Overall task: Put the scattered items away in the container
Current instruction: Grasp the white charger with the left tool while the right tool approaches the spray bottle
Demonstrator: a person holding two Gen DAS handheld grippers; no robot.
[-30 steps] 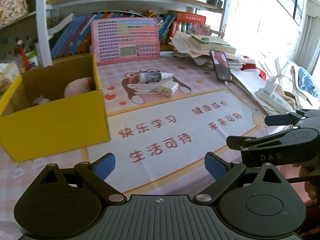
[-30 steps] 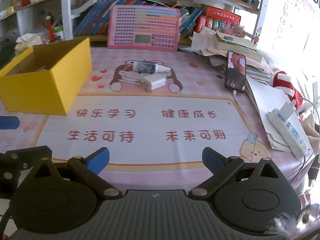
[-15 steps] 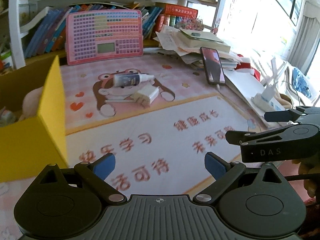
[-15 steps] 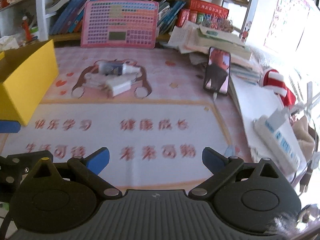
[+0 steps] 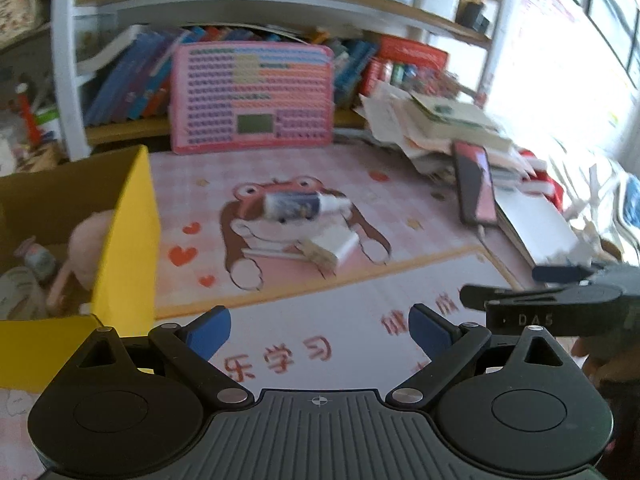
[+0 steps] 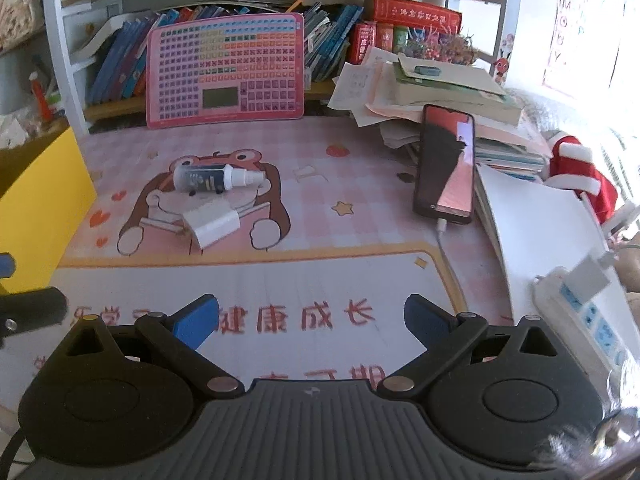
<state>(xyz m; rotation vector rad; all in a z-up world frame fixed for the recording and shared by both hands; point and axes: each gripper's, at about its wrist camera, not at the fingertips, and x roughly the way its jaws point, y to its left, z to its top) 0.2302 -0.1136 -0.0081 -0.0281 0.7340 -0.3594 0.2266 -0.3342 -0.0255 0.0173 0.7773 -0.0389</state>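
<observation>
Spray bottle (image 6: 216, 178) lies on its side on the bear print of the desk mat (image 6: 320, 280), mid-desk; white charger (image 6: 212, 224) just in front of it, near but whether touching can't be told. Bottle looks light, hard plastic, round, so likely to roll or slip; best taken across the labelled body, not the narrow white nozzle. Charger looks light, stiff, boxy; pinch across the flat sides. Yellow box (image 5: 124, 240) stands left of both, open top, already holding a pink soft toy (image 5: 86, 236) and a small bottle-like item (image 5: 38, 258), blurred. Left gripper (image 5: 319, 330) wide, empty, aimed toward the items. Right gripper (image 6: 312, 320) wide, empty, above the mat's near part. Phone (image 6: 446, 168) at right, propped on papers.
</observation>
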